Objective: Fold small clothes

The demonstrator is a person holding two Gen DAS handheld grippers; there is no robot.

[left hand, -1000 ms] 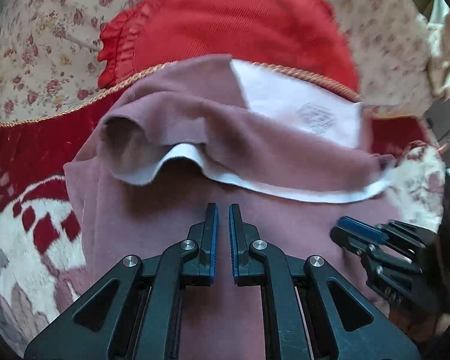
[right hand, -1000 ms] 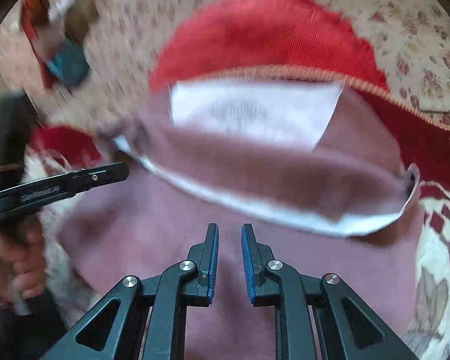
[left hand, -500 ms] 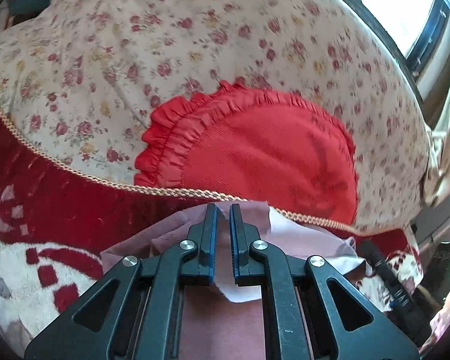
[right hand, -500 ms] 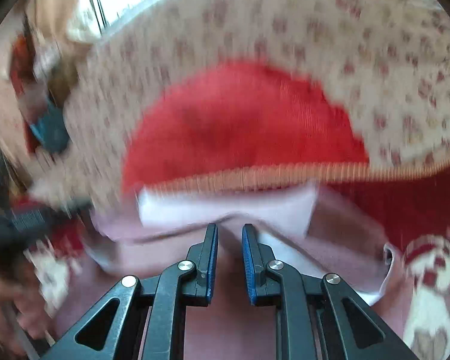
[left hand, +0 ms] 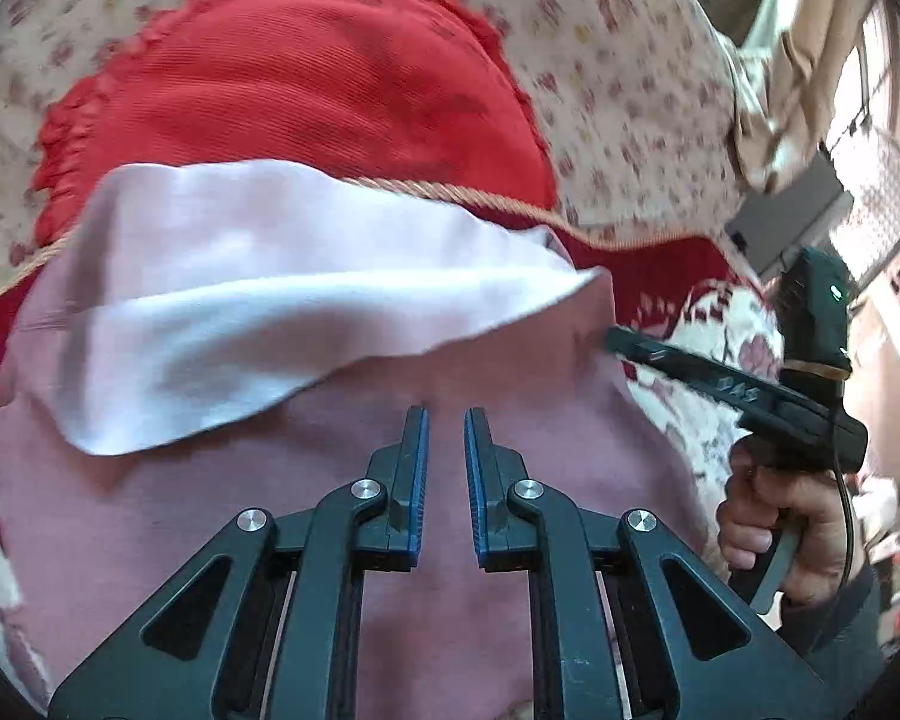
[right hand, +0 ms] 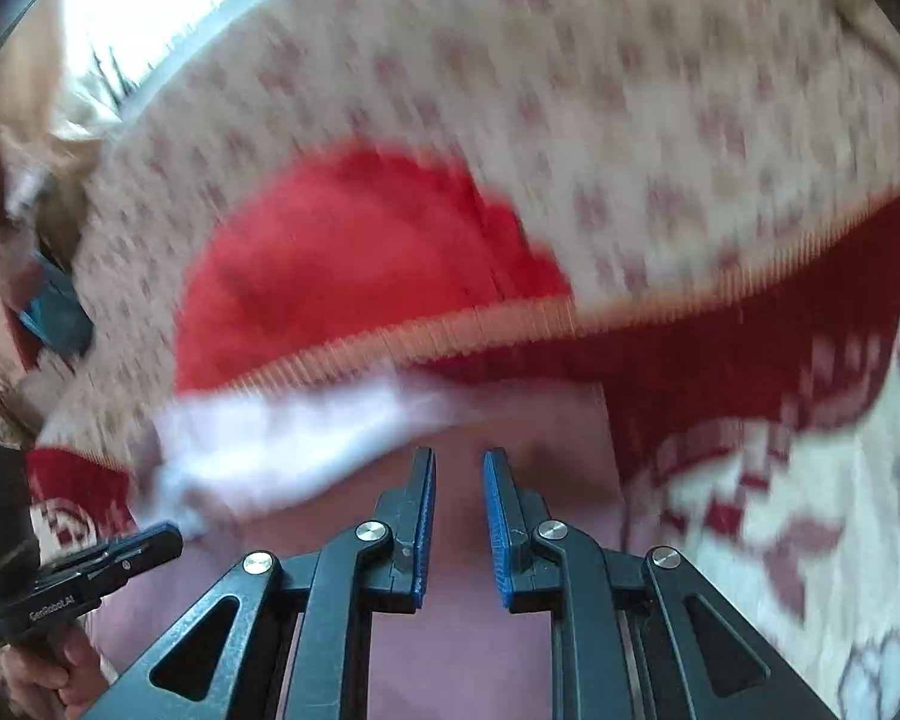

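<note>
- We see the dusty-pink knit garment with a white lining (left hand: pixel 222 480) spread on the red-and-cream patterned sofa cover (left hand: pixel 720 330), its long axis running left to right across both wrist views, directly under and beyond the jaws of both tools.
- The white lining flap (left hand: pixel 258 312) lies folded over the far half of the garment, so the loose edge we would judge to matter next sits just beyond the left gripper (left hand: pixel 446 420), slightly to its left.
- The left gripper's jaws are narrow and opening; nothing is between them, only pink cloth underneath.
- The right gripper (right hand: pixel 458 462) hovers over the garment's right part with jaws narrow and empty (its view is smeared by motion blur, so the cloth edges there are hard to place).
- In the left wrist view the right gripper reaches in from the right, its tip at the garment's right edge (left hand: pixel 615 339), held by a hand (left hand: pixel 780 516).
- The red ruffled cushion (left hand: pixel 306 78) sits at the far side, touching the garment's far edge.
- We judge the left tool the nearer one to the flap's free edge.
</note>
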